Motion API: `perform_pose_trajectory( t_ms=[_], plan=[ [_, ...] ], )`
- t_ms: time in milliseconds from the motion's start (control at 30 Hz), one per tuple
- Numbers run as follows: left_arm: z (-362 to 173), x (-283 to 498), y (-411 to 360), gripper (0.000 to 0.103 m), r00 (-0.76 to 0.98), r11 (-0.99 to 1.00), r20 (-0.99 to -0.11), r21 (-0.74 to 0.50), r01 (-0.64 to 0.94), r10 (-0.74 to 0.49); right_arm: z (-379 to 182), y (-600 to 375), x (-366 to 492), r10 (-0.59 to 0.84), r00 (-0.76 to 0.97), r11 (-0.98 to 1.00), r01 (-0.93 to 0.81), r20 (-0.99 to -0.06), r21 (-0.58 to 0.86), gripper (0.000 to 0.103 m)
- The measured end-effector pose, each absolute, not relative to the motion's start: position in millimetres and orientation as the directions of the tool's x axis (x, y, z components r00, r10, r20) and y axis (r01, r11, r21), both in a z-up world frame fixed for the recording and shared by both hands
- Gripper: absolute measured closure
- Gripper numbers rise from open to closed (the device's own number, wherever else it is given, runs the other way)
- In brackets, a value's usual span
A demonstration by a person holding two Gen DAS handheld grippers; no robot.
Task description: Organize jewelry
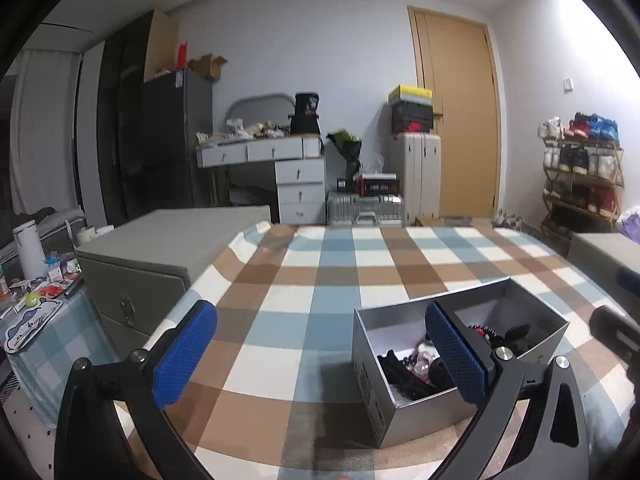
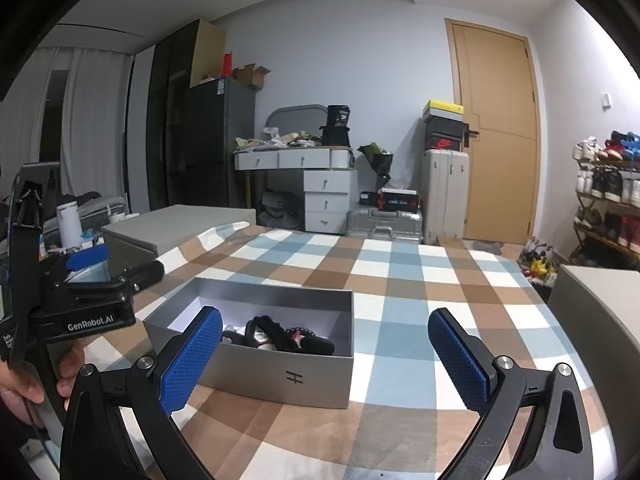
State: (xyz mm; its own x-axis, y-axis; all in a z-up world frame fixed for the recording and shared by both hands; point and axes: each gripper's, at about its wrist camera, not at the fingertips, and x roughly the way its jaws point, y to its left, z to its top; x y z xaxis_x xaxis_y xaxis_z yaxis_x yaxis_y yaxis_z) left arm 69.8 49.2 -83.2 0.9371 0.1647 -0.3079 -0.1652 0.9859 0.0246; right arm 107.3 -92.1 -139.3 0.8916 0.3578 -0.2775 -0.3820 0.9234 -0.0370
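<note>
Hovering wide open and empty, both the left gripper (image 1: 320, 354) and right gripper (image 2: 326, 360) should dip straight into the silver box (image 2: 280, 380) for one bracelet (image 2: 272, 332)

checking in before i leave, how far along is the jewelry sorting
Done: some dark bead strands and jewelry already lie tangled in the open silver box on the checked tablecloth. In hand: nothing; the left gripper and right gripper are both open and empty. Left: untangling and arranging, apparently.
</note>
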Motion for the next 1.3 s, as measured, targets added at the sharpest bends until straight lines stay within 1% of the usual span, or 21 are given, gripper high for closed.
perform_pose_trajectory(
  t_ms=[133, 333, 1300],
  plan=[
    [-83.2, 73.8, 48.0, 0.001, 0.937, 0.989, -0.319, 0.026, -0.143, 0.144, -139.7, -94.5, 110.3, 0.332, 0.896, 0.934, -0.355, -0.296, -0.029, 0.0],
    [-83.3, 74.7, 48.3, 0.001, 0.94, 0.991, -0.314, 0.017, -0.134, 0.132, -137.7, -97.0, 101.8, 0.331, 0.908, 0.936, -0.35, -0.258, -0.03, 0.0],
    [-83.5, 74.4, 49.8, 0.001, 0.941, 0.992, -0.314, 0.013, -0.126, 0.124, -138.7, -97.0, 104.1, 0.337, 0.906, 0.935, -0.355, -0.256, -0.025, 0.0]
  ],
)
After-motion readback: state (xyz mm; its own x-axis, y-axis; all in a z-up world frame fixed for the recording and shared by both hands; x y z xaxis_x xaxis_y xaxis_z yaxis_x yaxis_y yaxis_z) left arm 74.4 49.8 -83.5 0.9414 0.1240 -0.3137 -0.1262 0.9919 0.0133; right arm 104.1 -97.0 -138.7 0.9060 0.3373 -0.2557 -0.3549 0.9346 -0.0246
